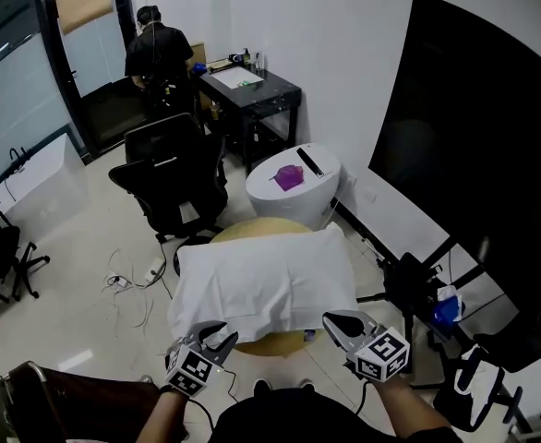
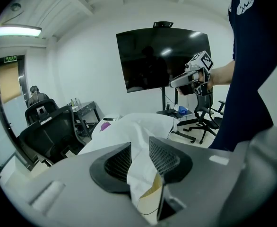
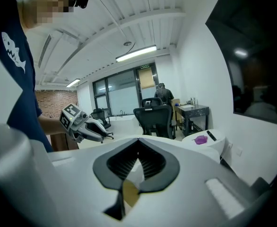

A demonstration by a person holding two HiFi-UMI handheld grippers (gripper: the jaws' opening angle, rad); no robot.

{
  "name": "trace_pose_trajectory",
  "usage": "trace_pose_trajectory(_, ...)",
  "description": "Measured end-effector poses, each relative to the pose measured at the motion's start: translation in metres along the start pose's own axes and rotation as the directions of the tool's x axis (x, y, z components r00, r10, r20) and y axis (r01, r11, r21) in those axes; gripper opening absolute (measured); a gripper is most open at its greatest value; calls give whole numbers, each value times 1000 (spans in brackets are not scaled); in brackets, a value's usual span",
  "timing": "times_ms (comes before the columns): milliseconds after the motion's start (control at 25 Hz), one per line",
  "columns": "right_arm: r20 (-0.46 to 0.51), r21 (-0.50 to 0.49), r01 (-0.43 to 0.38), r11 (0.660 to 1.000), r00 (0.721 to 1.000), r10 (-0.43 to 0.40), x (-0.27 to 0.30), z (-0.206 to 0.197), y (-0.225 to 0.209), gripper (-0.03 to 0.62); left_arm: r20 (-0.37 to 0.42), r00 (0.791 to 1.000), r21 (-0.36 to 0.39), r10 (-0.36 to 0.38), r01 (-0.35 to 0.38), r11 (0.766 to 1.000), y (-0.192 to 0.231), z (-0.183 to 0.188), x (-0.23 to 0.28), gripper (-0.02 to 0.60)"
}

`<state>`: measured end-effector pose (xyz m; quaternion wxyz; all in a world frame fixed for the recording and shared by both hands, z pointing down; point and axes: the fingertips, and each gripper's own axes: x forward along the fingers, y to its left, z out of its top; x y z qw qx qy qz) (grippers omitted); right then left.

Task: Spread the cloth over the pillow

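The white cloth (image 1: 261,284) already lies over the pillow, which sits on the round yellow desk (image 1: 252,231) in the middle of the room. The pillow itself is hidden. Only its puffy shape shows under the cloth. The near edge of the cloth hangs down toward the person.

The left gripper (image 1: 217,335) is at the near left corner of the cloth. Its fingers (image 2: 164,157) are partly closed, and a fold of the cloth is caught between them. The right gripper (image 1: 337,323) is just beside the near right corner. Its fingers (image 3: 150,162) are pressed tight together. I cannot tell if a thin bit of cloth is pinched there or if they hold nothing.

I think this is the last part of the job: pulling the near side flat and even. The far side looks smooth, but the near side has folds, mostly by the left corner.

Next, both near corners need a good hold. If the right fingers hold nothing, they should open and take that corner. Then both hands should pull gently toward the person and a little apart, so the folds go away. Pulling too hard could drag the cloth off the far side or slide the pillow on the desk.
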<state>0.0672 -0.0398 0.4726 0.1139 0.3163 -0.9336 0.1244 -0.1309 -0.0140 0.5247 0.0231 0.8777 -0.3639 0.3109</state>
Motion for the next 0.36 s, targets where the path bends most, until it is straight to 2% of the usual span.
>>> trace_pose_trajectory(360,19,-22,-27,999,999,27,-14,8,9,6,-2,1000,7,12,-12,1000,-11,5,-5,109)
